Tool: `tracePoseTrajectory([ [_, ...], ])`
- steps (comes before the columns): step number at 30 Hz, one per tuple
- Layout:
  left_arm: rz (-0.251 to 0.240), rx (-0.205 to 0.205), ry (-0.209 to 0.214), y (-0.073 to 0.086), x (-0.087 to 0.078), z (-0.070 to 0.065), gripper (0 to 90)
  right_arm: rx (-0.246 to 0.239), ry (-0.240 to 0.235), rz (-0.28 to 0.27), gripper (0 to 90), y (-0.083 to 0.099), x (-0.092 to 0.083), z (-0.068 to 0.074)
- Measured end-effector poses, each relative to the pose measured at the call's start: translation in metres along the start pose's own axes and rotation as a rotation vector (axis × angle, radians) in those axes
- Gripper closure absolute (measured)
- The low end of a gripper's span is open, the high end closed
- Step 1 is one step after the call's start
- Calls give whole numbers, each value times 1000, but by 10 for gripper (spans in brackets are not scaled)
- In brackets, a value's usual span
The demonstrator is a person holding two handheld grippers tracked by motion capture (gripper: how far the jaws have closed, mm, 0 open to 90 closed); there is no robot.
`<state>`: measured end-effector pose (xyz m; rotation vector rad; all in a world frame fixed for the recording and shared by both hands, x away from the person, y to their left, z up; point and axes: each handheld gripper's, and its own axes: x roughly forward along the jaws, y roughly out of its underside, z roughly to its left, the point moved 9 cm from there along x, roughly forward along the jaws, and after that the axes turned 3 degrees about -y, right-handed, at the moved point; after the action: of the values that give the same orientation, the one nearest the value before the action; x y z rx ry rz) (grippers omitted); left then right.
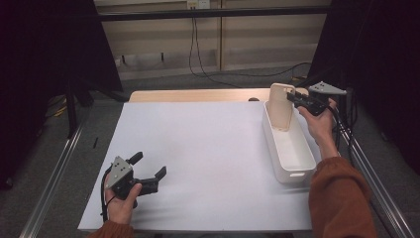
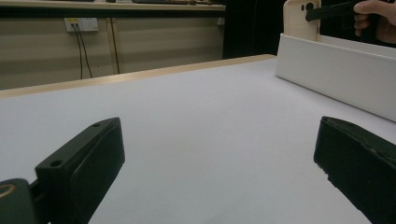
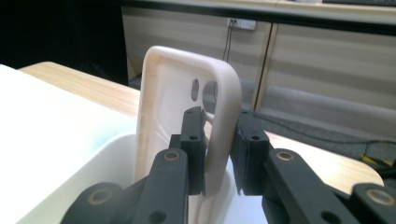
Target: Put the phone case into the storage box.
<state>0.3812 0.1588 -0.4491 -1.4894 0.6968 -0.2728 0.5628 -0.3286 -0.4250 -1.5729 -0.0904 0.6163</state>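
Phone case point(image 3: 173, 102) upright in far end of white bin point(image 1: 297, 174) at table point(image 1: 208, 148) right, clamped by its edge between right gripper point(image 3: 218, 128) fingers. Left gripper point(image 1: 148, 165) idle near left, fingers spread wide, empty. Placement seemingly almost done: left to do, lowering case inside and letting go.

Each hand-held gripper, left gripper point(image 1: 147, 171) and right gripper point(image 1: 294, 96), had black jaws with round screw holes, brass-coloured pivot pins, a grey three-cornered top plate and a black trailing cable; the sleeves point(image 1: 339, 198) were rust-orange knit.
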Motion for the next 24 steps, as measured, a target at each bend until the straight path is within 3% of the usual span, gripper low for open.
tracePoseTrajectory([
  [8,1,-5,-3,0,1,-1,21,7,1,33,789,2,-2,-2],
  [19,1,1,0,0,1,0,21,-70,-7,13,774,1,11,-2],
  [24,0,-5,-1,0,2,-1,21,-72,-2,5,738,1,16,-3],
])
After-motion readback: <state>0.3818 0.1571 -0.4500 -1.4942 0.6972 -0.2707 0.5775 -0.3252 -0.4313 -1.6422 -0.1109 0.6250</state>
